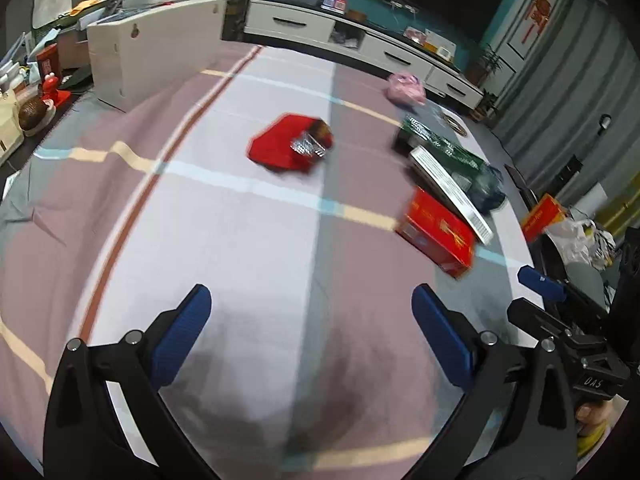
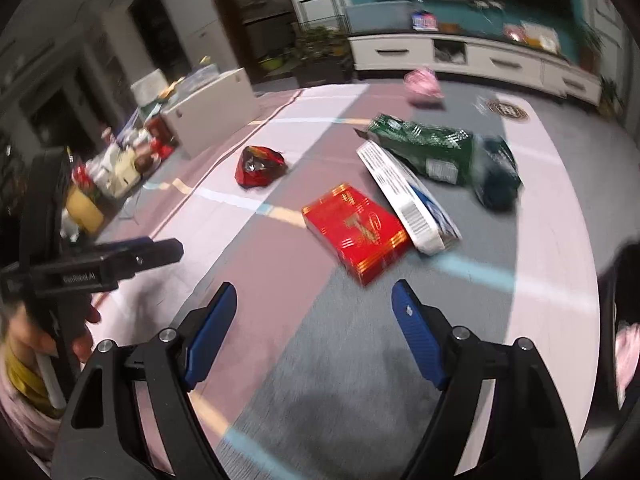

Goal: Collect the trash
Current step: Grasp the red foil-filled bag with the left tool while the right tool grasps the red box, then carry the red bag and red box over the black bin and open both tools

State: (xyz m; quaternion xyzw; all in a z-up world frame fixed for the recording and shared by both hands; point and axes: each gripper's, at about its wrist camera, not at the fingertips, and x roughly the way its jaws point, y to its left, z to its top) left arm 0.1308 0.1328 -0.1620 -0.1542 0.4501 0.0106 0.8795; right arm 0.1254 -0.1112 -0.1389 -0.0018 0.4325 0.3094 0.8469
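Note:
Trash lies on a striped cloth (image 1: 240,220). A crumpled red foil wrapper (image 1: 290,146) (image 2: 259,166) lies mid-cloth. A red box (image 1: 438,232) (image 2: 356,230), a white flat box (image 1: 452,190) (image 2: 404,194), a green foil bag (image 1: 440,148) (image 2: 424,146) and a dark bag (image 2: 498,174) lie to the right. A pink bag (image 1: 406,88) (image 2: 422,84) sits farther back. My left gripper (image 1: 311,304) is open and empty above the near cloth. My right gripper (image 2: 313,302) is open and empty, just short of the red box.
A white cardboard box (image 1: 152,56) (image 2: 216,110) stands at the cloth's far left with clutter beside it. A white TV cabinet (image 1: 360,44) (image 2: 472,60) runs along the back wall. More bags and an orange box (image 1: 542,216) sit off the right edge.

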